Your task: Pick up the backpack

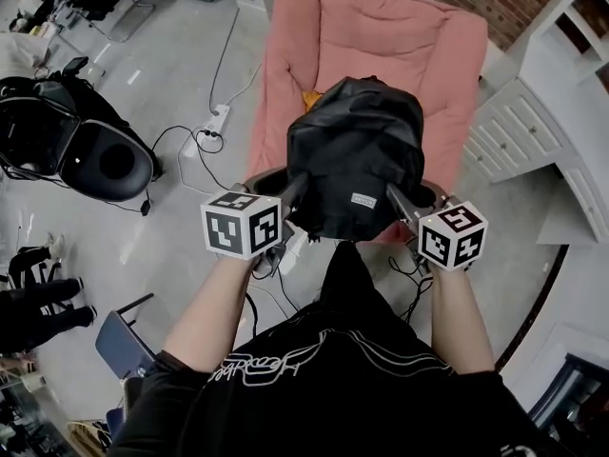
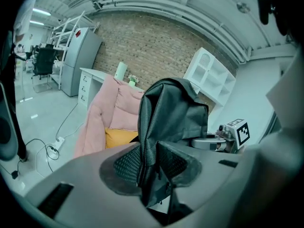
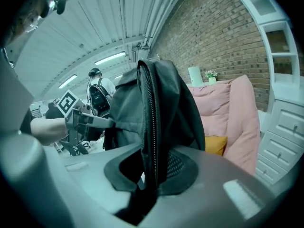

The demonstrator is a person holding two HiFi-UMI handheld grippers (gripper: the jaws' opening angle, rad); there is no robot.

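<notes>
A black backpack [image 1: 354, 155] hangs in the air in front of the pink armchair [image 1: 376, 27], held at both sides. My left gripper [image 1: 293, 193] is shut on a fold of the backpack's left edge [image 2: 152, 146], the cloth pinched between its dark pads [image 2: 124, 166]. At the other side my right gripper [image 1: 402, 204] is shut on the backpack's zipped edge [image 3: 152, 127], with the zipper running down between the pads [image 3: 178, 167]. Each gripper view shows the other gripper across the bag, the right gripper [image 2: 209, 143] in one and the left gripper [image 3: 102, 121] in the other.
A yellow cushion [image 2: 119, 137] lies on the armchair seat. White drawers and shelves [image 1: 542, 112] stand to the right, a black office chair [image 1: 67, 141] to the left, with a power strip and cables [image 1: 214, 122] on the floor. A brick wall [image 2: 142, 51] is behind.
</notes>
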